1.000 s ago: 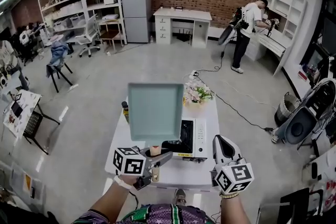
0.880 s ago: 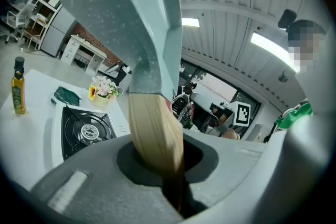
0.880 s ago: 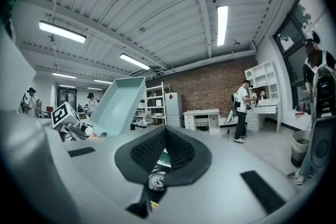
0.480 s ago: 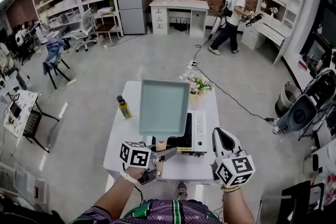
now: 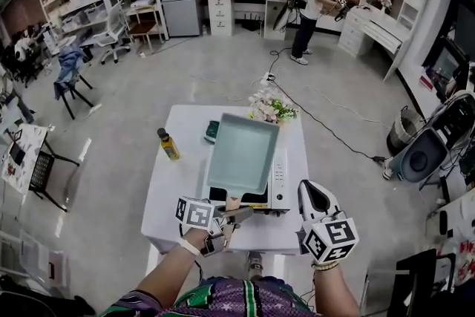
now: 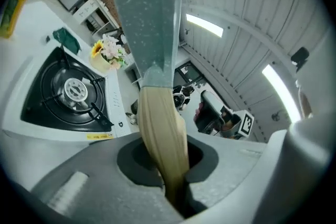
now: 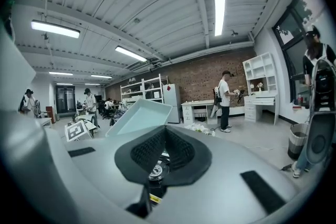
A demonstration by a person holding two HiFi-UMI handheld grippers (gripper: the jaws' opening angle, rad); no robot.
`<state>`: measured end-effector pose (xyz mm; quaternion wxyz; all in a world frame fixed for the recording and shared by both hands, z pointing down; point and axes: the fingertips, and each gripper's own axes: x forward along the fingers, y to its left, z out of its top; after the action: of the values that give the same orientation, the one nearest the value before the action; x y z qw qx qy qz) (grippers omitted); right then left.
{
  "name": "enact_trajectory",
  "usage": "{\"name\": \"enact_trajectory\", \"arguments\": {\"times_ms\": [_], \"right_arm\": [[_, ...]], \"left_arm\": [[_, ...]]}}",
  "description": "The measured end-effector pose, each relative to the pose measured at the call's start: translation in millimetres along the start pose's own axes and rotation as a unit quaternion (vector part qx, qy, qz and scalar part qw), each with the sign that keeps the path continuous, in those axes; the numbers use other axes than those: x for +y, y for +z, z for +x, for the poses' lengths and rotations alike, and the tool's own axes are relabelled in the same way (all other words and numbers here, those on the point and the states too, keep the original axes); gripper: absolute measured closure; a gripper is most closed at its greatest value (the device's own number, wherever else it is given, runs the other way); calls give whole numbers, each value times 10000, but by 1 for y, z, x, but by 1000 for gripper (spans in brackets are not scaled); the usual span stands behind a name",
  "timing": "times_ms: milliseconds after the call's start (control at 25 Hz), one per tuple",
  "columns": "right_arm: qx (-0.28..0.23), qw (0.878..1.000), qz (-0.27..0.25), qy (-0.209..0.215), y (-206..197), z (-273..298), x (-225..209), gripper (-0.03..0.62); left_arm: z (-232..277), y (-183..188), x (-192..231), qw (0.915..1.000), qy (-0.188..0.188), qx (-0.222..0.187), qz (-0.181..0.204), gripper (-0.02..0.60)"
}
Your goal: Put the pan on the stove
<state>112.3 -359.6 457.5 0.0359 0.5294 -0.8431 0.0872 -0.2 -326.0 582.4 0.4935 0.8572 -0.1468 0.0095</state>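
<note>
Above the stove [image 5: 281, 178], the pan [image 5: 241, 152] hangs lower and flatter than a second ago, when it stood raised and steeply tilted. It is still clear of the burner [image 6: 73, 89]. The left claw [image 5: 236, 216] stays clamped on the pan's wooden handle [image 6: 163, 134] and has dropped toward the worktop [image 5: 174, 189]. The bottle [image 5: 168, 145] and flowers [image 5: 272, 108] now show fully behind the pan. The right claw [image 5: 312, 194] is closed and empty, beside the stove's front right corner.

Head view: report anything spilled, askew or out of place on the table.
Nothing spilled or damaged. The bottle stands upright. Only the pan is off the table, held by its handle in the left gripper above the stove.
</note>
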Motion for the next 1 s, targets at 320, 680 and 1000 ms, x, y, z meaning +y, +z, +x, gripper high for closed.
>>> {"name": "enact_trajectory", "arguments": {"times_ms": [320, 680, 1000], "right_arm": [[172, 9998, 46, -132, -7, 5, -11, 592], [333, 9994, 92, -100, -22, 17, -10, 593], [364, 9991, 144, -147, -31, 18, -11, 592]], "left_arm": [[14, 0, 28, 9970, -231, -111, -726, 540], [15, -2, 64, 9949, 62, 28, -1005, 540], [19, -13, 81, 9933, 173, 181, -1132, 538]]}}
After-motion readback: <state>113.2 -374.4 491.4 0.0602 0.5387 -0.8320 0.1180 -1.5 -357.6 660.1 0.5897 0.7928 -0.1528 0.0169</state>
